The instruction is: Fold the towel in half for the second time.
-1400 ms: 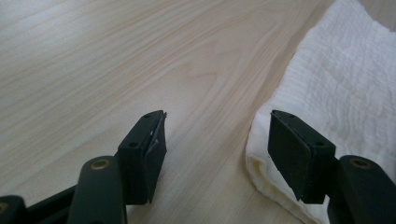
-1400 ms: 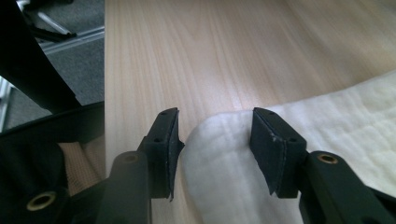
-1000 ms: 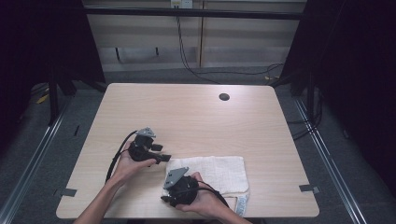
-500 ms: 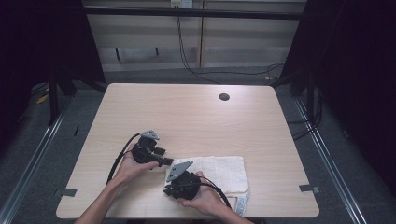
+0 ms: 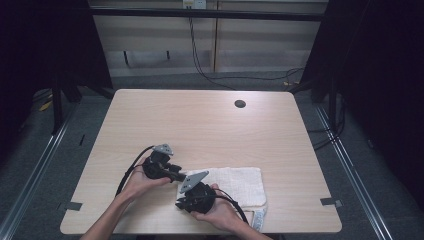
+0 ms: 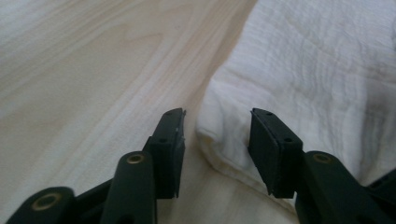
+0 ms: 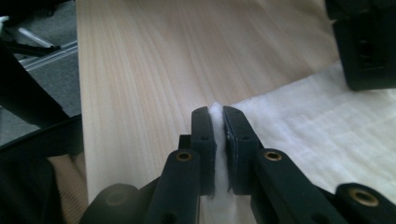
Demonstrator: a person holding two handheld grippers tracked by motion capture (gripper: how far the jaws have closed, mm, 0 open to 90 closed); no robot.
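1. The right gripper [image 7: 218,122] pinches the near-left corner of the white towel [image 5: 235,182].
2. The left gripper [image 6: 217,135] has just been closing, pads not yet pressing the towel's far-left corner.
3. The towel lies by the table's [image 5: 210,125] near edge; next, finish the left grip, I judge.

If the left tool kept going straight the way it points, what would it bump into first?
Probably the towel. The left tool has its jaws either side of the towel's corner, just been closing, not yet pressing. Straight ahead lies more towel on the table.

Pale wooden table [image 5: 200,125], grey floor [image 5: 45,150]
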